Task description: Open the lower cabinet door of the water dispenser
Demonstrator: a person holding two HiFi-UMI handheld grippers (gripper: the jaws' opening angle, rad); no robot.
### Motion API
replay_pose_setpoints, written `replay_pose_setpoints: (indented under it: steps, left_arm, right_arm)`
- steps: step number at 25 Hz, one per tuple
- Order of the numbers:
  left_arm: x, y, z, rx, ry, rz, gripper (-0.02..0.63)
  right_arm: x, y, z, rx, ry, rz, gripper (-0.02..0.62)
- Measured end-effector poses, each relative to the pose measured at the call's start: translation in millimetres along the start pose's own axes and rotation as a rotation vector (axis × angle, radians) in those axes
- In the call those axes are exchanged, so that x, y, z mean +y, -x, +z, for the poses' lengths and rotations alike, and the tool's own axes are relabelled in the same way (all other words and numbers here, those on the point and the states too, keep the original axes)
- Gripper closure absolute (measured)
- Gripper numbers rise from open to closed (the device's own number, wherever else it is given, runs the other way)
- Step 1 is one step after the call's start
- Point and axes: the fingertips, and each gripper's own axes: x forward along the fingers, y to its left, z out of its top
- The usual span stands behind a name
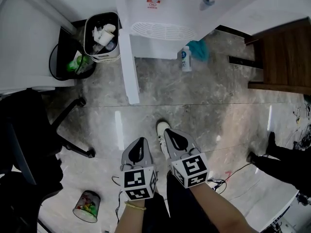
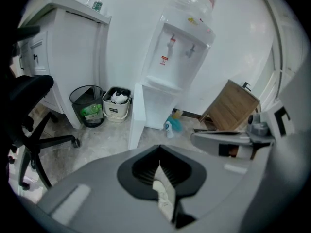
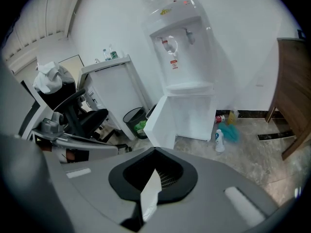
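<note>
1. The left tool [image 1: 140, 147] has its jaws pressed together with nothing between them. The left gripper view shows the same closed seam [image 2: 158, 168].
2. The right tool [image 1: 171, 136] is likewise pressed together and empty, as its own view confirms [image 3: 154, 171]. The two tools sit side by side low in the head view, close to the person's body and above the floor [image 1: 194, 101].
3. The lower cabinet door [image 1: 129, 67] of the water dispenser [image 1: 160, 4] already stands swung out. It juts from the dispenser's left front corner toward the person and leaves the cabinet opening bare.
4. The door looks like a thin, stiff white panel. It is probably light and turns easily on its hinge, with a smooth face that closed jaws would likely slide along.
5. The best hold appears to be the free vertical edge [image 2: 132, 139], farthest from the hinge, either pinched across its thickness or hooked from behind.
6. Door and tools are well apart. The door lies ahead of both and slightly left, its free edge being the nearest part [image 3: 156, 130].
7. A white waste bin [image 1: 102, 38] stands just beside the door's outer face, so swinging further would likely meet it.
</note>
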Motion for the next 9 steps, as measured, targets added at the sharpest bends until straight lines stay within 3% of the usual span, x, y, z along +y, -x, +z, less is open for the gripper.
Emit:
replay_pose_setpoints:
  steps: [9]
  left_arm:
    - [-0.7,-0.5,-1.2,0.0,0.008,-0.003,0.6]
  right_arm:
    - [2.0,3.4,-1.8,0.005,0.025,-0.001,0.598]
